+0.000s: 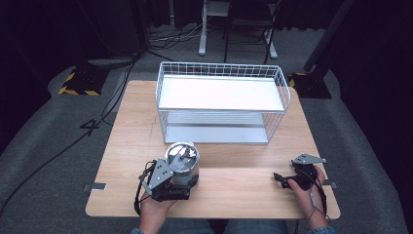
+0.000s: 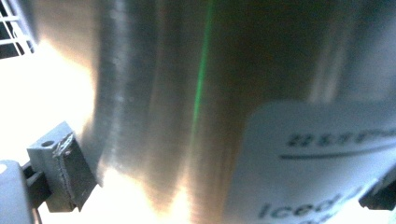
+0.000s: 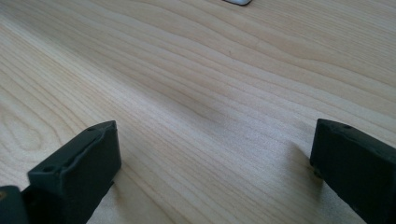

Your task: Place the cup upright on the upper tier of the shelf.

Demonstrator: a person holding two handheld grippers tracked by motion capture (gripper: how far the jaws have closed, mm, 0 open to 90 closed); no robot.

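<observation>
The left tongs (image 1: 181,181) grip the steel canister (image 1: 182,163) standing on the tabletop (image 1: 234,185) before the wire rack (image 1: 221,100), so shelving it seems left, while the right tongs (image 1: 281,179) rest wide open, empty.

Each of the 2 grippers, left gripper (image 1: 179,181) and right gripper (image 1: 278,178), is black, topped by a grey three-cornered plate. Black cables trail from both. Blue sleeves (image 1: 325,230) cover the wrists.

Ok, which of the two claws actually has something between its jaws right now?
The left claw: its jaws sit either side of the steel canister near the table's front edge. The right claw is open over bare wooden table, holding nothing.
</observation>
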